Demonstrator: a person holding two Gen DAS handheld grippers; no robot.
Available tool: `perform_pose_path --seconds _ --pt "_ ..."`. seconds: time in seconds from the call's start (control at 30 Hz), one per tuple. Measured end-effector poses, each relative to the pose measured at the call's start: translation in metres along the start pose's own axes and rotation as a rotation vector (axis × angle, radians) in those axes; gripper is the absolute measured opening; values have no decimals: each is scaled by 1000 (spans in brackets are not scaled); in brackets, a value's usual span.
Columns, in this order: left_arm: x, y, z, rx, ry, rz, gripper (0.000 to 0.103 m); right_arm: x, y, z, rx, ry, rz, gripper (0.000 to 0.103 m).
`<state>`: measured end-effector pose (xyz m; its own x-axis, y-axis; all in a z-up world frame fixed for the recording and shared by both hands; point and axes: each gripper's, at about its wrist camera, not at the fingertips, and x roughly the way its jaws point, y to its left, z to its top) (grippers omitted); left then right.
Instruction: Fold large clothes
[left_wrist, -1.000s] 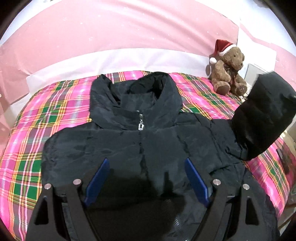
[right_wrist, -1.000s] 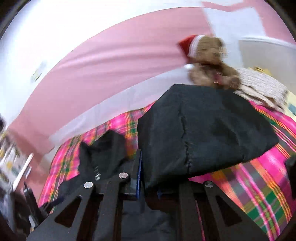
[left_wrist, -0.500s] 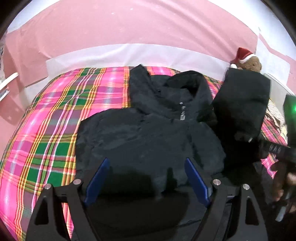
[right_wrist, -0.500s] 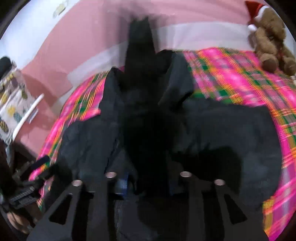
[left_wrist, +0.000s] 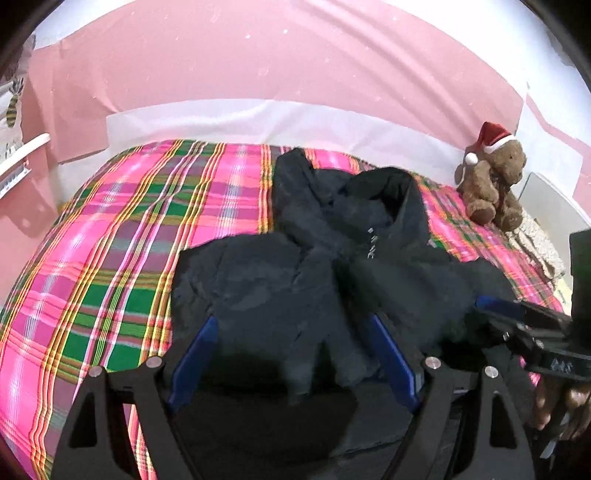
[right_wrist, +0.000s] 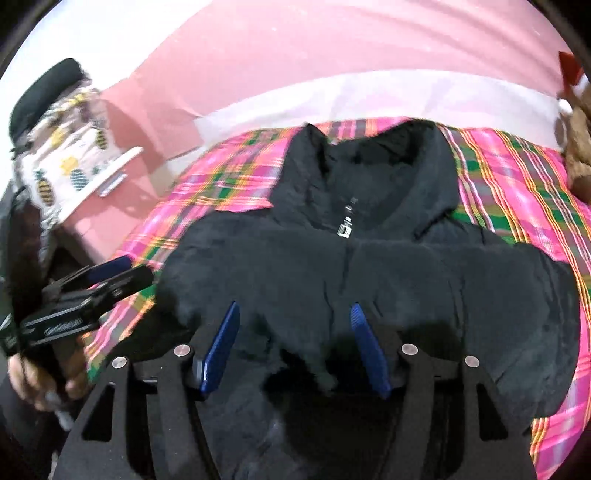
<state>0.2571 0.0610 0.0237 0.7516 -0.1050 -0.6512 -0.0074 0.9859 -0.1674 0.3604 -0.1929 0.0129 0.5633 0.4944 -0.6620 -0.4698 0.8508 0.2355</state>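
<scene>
A black padded jacket (right_wrist: 388, 280) lies front up on the pink plaid bed cover (left_wrist: 110, 258), hood (right_wrist: 388, 162) toward the wall, zip pull (right_wrist: 345, 226) at the collar. One sleeve (left_wrist: 325, 325) is folded across the chest. My right gripper (right_wrist: 293, 319) hovers low over that fold with its jaws opening. Jacket cloth lies below and between the blue pads (right_wrist: 225, 332), and they do not press on it. My left gripper (left_wrist: 291, 328) stands open above the jacket's lower front, holding nothing. Each gripper shows in the other's view: the right gripper (left_wrist: 517, 317) and the left gripper (right_wrist: 107, 277).
A brown teddy bear (left_wrist: 495, 181) in a red Santa hat sits at the bed's far right corner beside a knitted cloth (left_wrist: 543, 243). A pineapple-print cloth (right_wrist: 62, 173) and a white ledge (right_wrist: 122, 158) stand left of the bed. The pink wall (left_wrist: 277, 62) is behind.
My right gripper carried the sleeve from the right across the jacket's front, came down, opened and let it go. The left view has swung left, so the jacket now sits further right.
</scene>
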Motion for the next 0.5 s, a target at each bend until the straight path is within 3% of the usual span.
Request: perform_pose_path --seconds 0.07,0.3,0.37,0.43,0.5 --pt "0 -9 5 13 -7 -15 85 -11 -6 -3 3 -30 -6 63" --pt "32 -60 4 81 34 -108 85 -25 -81 -24 156 -38 -240 63" --pt "50 -74 1 110 56 -127 80 -19 -101 -34 197 -23 -292 63" --pt "75 -82 -5 145 102 -93 63 -6 -112 -41 213 16 -308 58" --pt "102 -79 -14 153 160 -43 62 8 -116 -47 193 45 -312 58"
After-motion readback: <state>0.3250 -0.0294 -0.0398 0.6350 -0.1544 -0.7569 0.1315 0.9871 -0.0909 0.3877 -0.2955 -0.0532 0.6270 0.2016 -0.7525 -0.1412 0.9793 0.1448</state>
